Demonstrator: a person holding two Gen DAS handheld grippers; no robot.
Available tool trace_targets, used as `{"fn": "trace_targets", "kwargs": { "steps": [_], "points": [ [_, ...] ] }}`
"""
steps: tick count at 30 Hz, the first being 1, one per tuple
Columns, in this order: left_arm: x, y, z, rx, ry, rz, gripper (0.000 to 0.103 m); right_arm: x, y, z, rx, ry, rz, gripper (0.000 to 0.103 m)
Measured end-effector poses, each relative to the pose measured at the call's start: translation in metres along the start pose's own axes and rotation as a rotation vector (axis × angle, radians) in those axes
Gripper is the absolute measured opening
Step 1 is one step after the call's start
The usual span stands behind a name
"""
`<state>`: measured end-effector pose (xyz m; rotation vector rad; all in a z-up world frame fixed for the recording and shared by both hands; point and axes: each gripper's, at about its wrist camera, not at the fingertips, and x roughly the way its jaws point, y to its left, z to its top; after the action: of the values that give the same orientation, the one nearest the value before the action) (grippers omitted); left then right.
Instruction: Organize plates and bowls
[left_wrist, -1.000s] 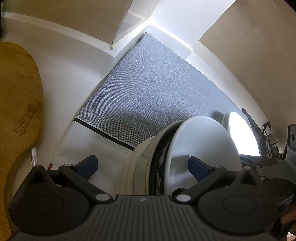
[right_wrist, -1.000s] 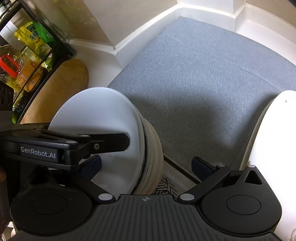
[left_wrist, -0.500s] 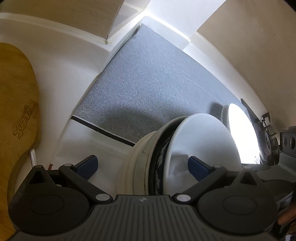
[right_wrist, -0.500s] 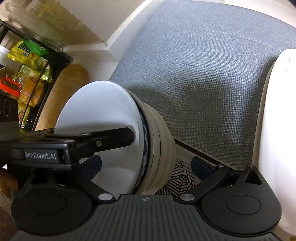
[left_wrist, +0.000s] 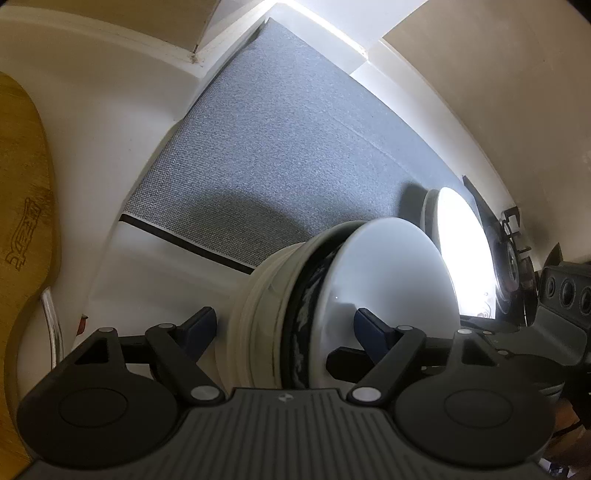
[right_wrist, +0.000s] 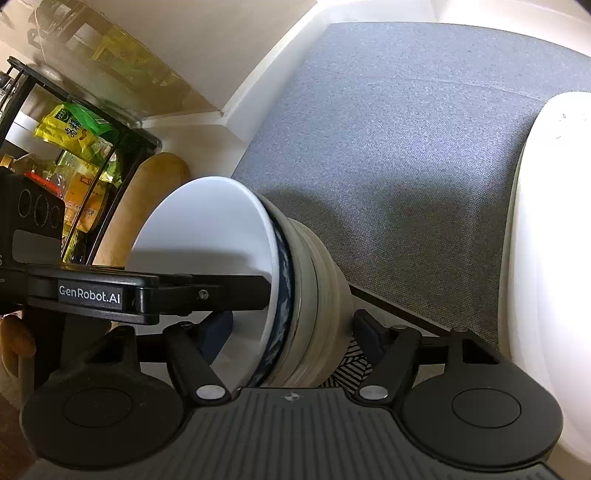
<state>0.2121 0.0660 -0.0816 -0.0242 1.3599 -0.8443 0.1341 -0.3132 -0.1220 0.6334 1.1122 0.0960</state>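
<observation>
A stack of nested bowls (left_wrist: 280, 306), cream ones under a dark patterned one and a white one on top, stands at the near edge of the grey mat (left_wrist: 288, 155). My left gripper (left_wrist: 284, 328) is wide open with its jaws either side of the stack. In the right wrist view the same stack (right_wrist: 306, 295) sits between the open jaws of my right gripper (right_wrist: 291, 332). The left gripper's finger (right_wrist: 207, 291) reaches over the top bowl's rim. A white plate (left_wrist: 461, 251) lies right of the stack; it shows large in the right wrist view (right_wrist: 550, 258).
A wooden cutting board (left_wrist: 22, 206) lies on the white counter at the left. A black shelf rack with food packets (right_wrist: 77, 155) stands at the far left. A stove burner (left_wrist: 513, 258) sits at the right. White walls edge the mat.
Both grippers have moved in closer around the bowl stack, which now looks larger in each view. The jaws have stayed open.
</observation>
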Motion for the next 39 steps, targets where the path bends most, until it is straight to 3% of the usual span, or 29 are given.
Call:
{"fn": "trace_targets", "kwargs": {
  "steps": [10, 18, 21, 27, 39],
  "points": [
    [0.000, 0.000, -0.001, -0.078, -0.009, -0.014, 0.091, -0.006, 0.005, 0.000, -0.001, -0.022, -0.015, 0.067],
    [-0.011, 0.006, -0.004, -0.194, -0.071, -0.056, 0.091, -0.015, 0.006, 0.009, -0.018, -0.058, -0.017, 0.066],
    [-0.015, 0.009, -0.001, -0.236, -0.092, -0.081, 0.091, -0.019, 0.005, 0.017, -0.006, -0.070, -0.022, 0.059],
    [-0.015, 0.010, 0.001, -0.252, -0.099, -0.080, 0.090, -0.022, -0.010, 0.026, 0.084, -0.068, 0.010, 0.051],
    [-0.018, 0.018, 0.006, -0.296, -0.106, -0.133, 0.091, -0.032, -0.009, 0.035, 0.063, -0.104, -0.004, 0.051]
  ]
}}
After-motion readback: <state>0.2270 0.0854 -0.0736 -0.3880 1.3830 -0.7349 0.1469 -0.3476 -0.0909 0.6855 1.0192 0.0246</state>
